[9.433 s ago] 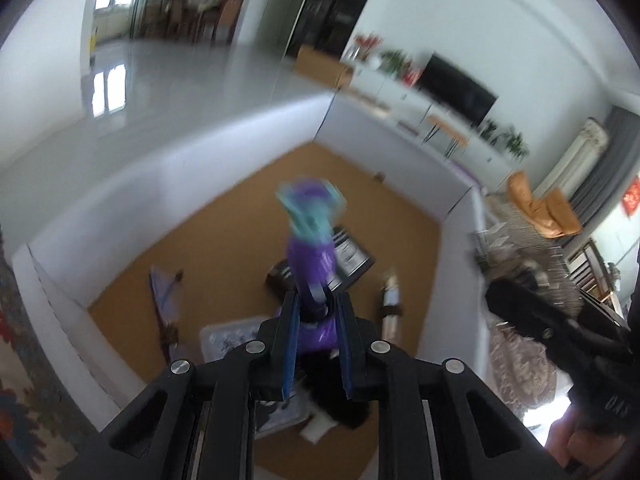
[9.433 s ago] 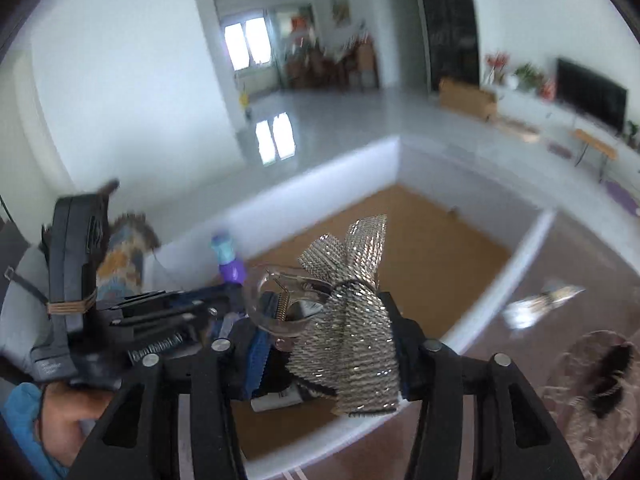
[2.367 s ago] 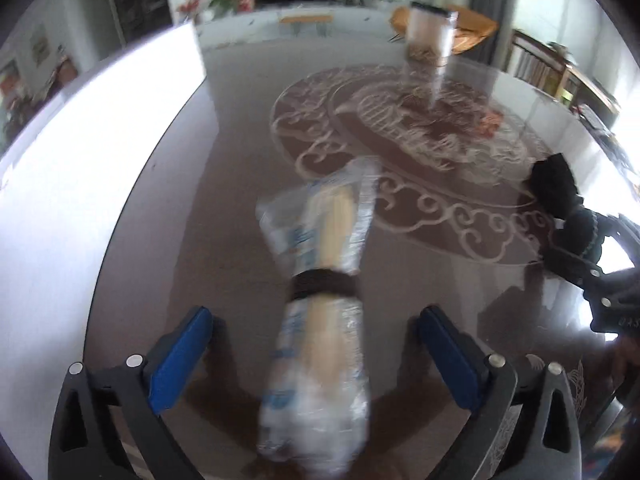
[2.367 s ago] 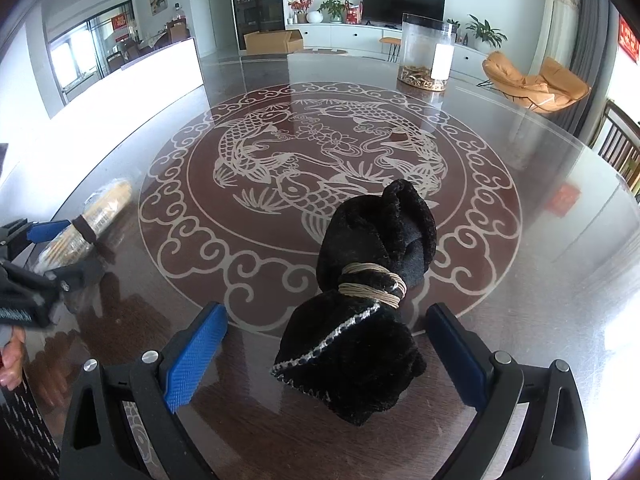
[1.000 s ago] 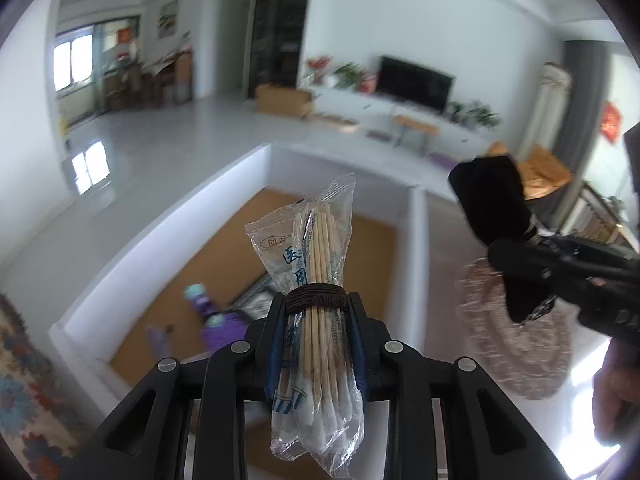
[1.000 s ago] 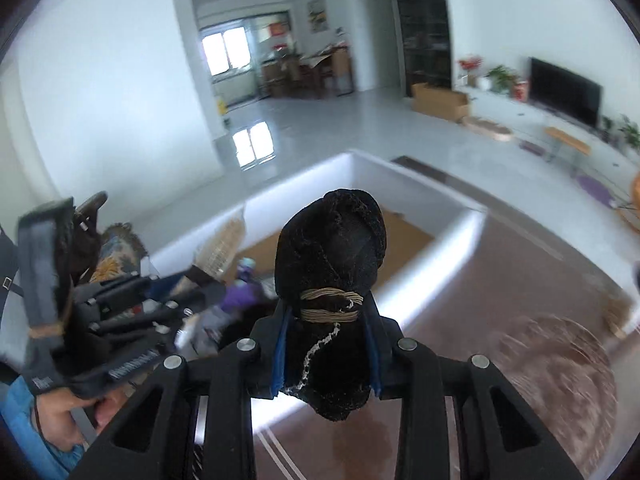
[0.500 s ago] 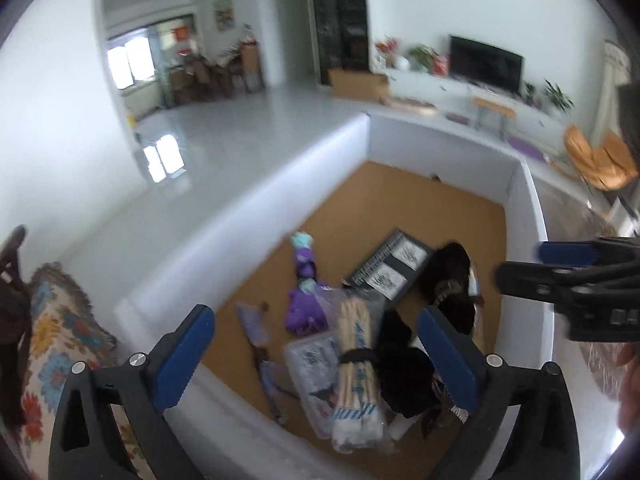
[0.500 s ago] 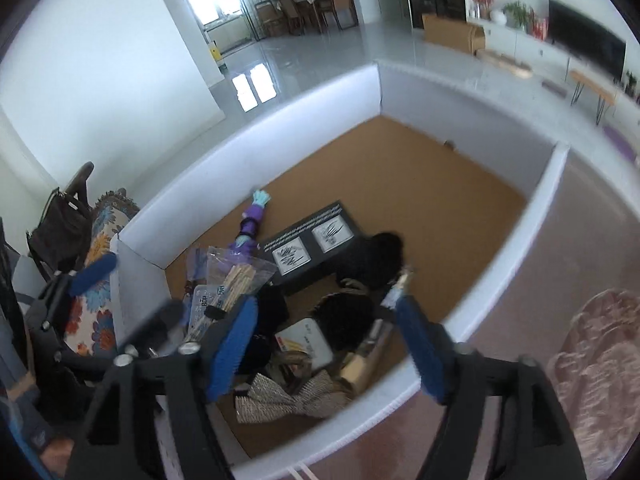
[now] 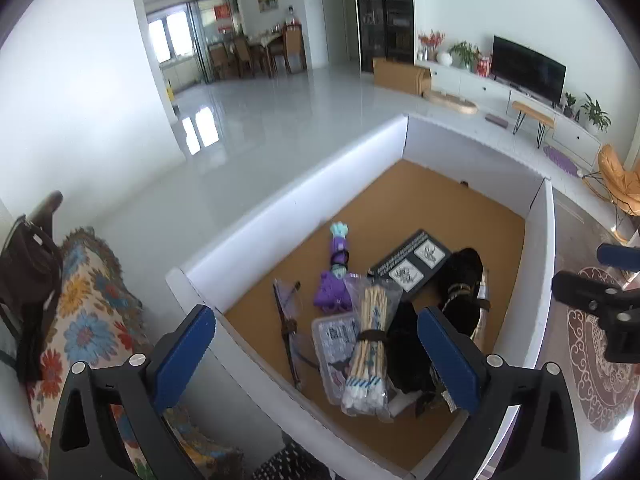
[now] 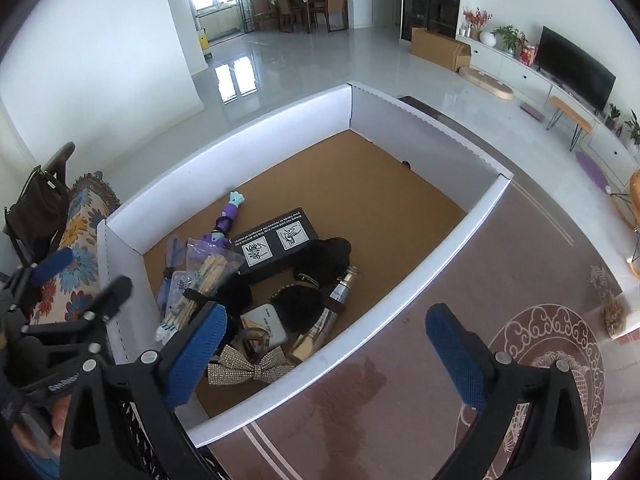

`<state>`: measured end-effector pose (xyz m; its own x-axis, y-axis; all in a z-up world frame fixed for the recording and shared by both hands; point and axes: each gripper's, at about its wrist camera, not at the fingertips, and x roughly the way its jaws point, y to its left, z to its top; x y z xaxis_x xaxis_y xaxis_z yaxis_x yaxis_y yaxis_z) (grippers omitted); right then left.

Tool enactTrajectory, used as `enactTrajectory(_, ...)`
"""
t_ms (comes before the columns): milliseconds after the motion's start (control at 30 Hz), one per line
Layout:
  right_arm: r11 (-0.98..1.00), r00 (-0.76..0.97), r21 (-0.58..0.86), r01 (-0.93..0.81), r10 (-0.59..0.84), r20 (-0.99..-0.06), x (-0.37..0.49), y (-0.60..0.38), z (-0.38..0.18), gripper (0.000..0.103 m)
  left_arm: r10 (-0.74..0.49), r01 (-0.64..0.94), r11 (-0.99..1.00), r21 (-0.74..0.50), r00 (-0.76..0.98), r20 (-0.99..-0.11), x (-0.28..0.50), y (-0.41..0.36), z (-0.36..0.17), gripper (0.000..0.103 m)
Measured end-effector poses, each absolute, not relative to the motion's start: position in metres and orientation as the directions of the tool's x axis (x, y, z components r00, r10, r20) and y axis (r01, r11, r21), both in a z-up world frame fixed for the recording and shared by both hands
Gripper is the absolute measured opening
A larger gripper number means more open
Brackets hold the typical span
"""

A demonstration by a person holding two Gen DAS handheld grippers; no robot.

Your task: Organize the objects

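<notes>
Drop step: our left gripper (image 9: 316, 348) and right gripper (image 10: 326, 354) are both spread and empty over the box (image 10: 486, 196); its near corner holds swabs (image 9: 370, 344) and pouch (image 9: 460, 280). Next we fetch another table item.

Both wrist views look steeply down from just above, sharing the white box (image 9: 400, 140) (image 10: 420, 120).

Bright living room: glossy pale floor (image 9: 280, 120), television (image 9: 528, 68), white walls.

One box (image 10: 460, 236) — one swab bundle (image 9: 370, 344), two pouches (image 9: 460, 276).
</notes>
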<state>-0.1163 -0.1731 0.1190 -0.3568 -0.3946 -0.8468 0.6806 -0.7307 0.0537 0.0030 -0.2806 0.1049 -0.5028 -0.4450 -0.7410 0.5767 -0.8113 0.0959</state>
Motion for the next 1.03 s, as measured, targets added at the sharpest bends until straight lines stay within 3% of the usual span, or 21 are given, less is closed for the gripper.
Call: enactTrajectory(1033,-0.714,-0.363,0.022,0.700,-0.382,-0.850,-0.109,-0.186,0.108,0.100,-0.426,0.619,-0.785,0.014,-0.523,-0.738,0.010,-0.290,0.108,0.103)
